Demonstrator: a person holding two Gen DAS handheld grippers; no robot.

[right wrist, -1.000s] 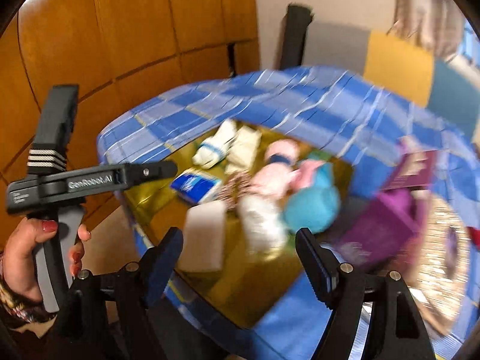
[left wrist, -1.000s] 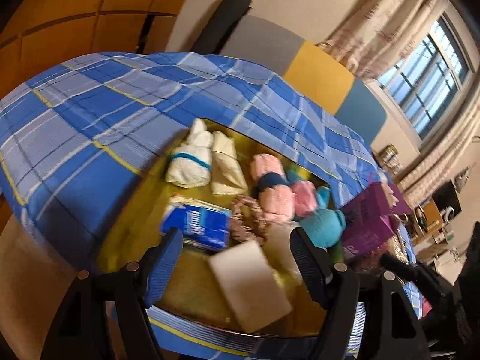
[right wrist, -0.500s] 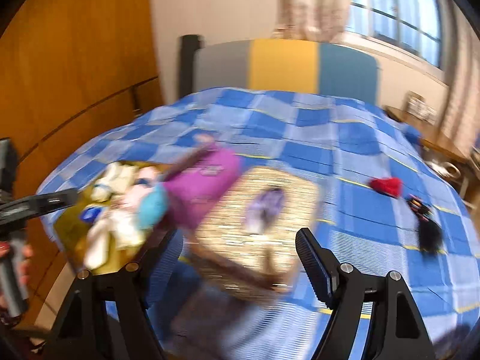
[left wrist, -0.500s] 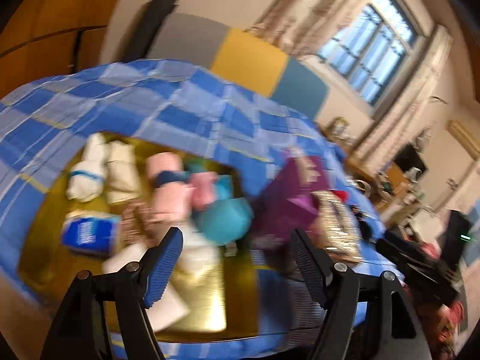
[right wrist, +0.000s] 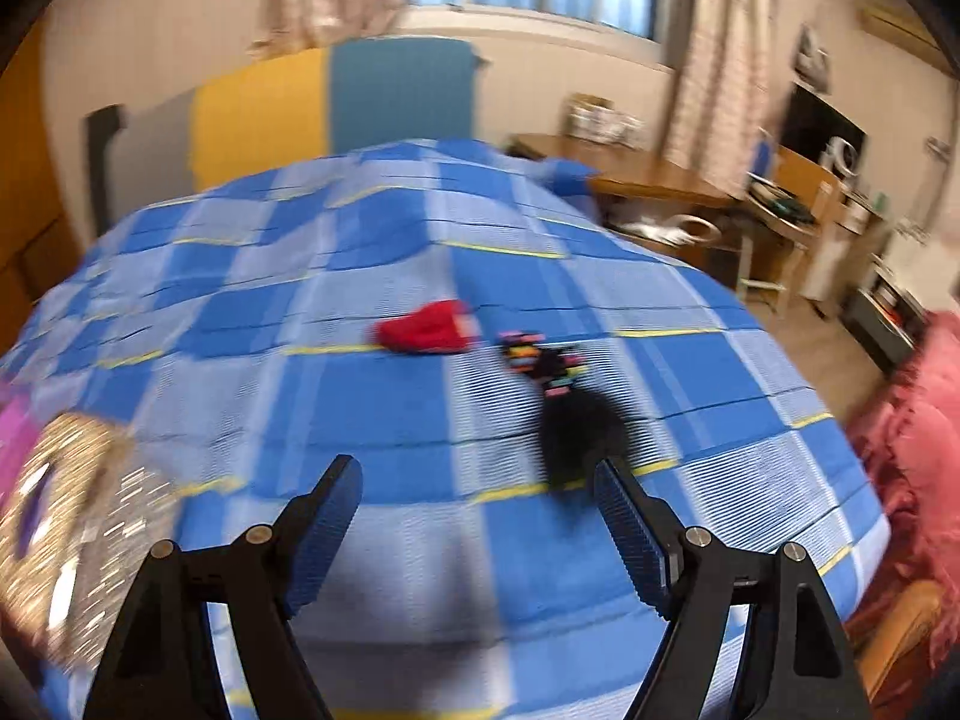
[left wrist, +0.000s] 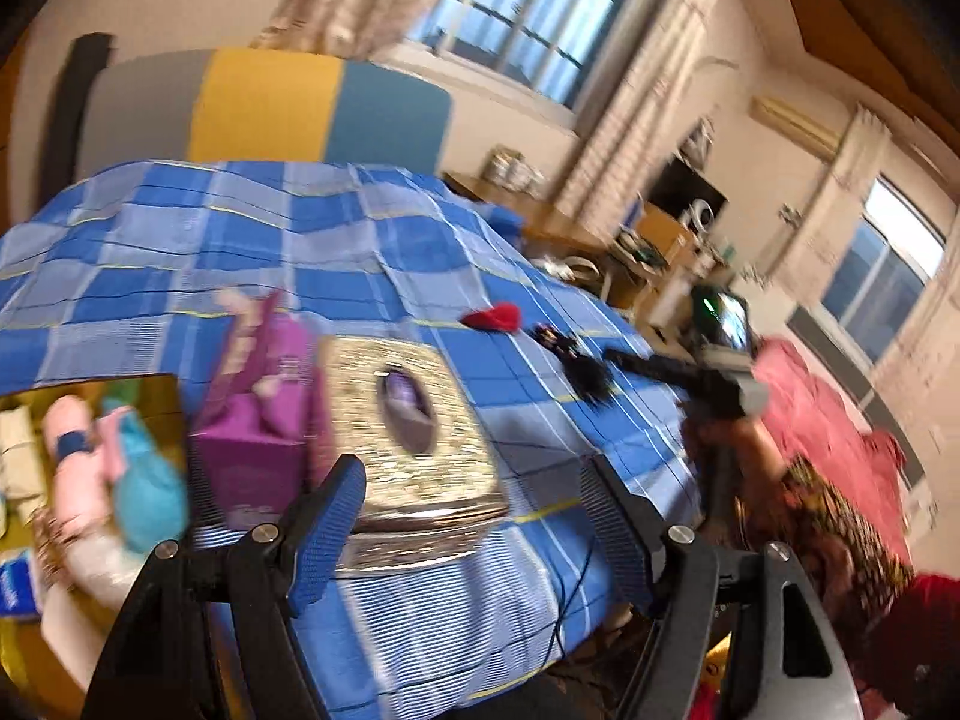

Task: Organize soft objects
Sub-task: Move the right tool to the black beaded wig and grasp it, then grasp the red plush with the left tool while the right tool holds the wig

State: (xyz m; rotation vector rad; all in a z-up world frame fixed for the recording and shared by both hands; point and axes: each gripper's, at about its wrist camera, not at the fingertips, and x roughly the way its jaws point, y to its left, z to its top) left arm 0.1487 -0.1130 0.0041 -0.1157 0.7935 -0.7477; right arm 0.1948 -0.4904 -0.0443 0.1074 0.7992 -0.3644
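Observation:
A red soft item (right wrist: 427, 329) and a black fluffy item with coloured bits (right wrist: 564, 396) lie on the blue checked cloth (right wrist: 336, 372); both also show in the left wrist view, red (left wrist: 493, 318) and black (left wrist: 579, 363). My right gripper (right wrist: 477, 525) is open and empty, hovering near the black item. My left gripper (left wrist: 474, 531) is open and empty above a glittery gold box (left wrist: 408, 414). A gold tray (left wrist: 156, 396) at the left holds several soft items, among them a teal one (left wrist: 147, 486) and a pink roll (left wrist: 75, 438).
A purple box (left wrist: 258, 420) stands between the tray and the gold box. The gold box also shows in the right wrist view (right wrist: 66, 516). The right hand-held gripper body (left wrist: 714, 372) appears at the right of the left view. A wooden desk (right wrist: 648, 180) stands behind the table.
Both grippers have swung right, away from the gold tray. The right view now faces the red and black items; the left view now faces the gold box. Both stay open.

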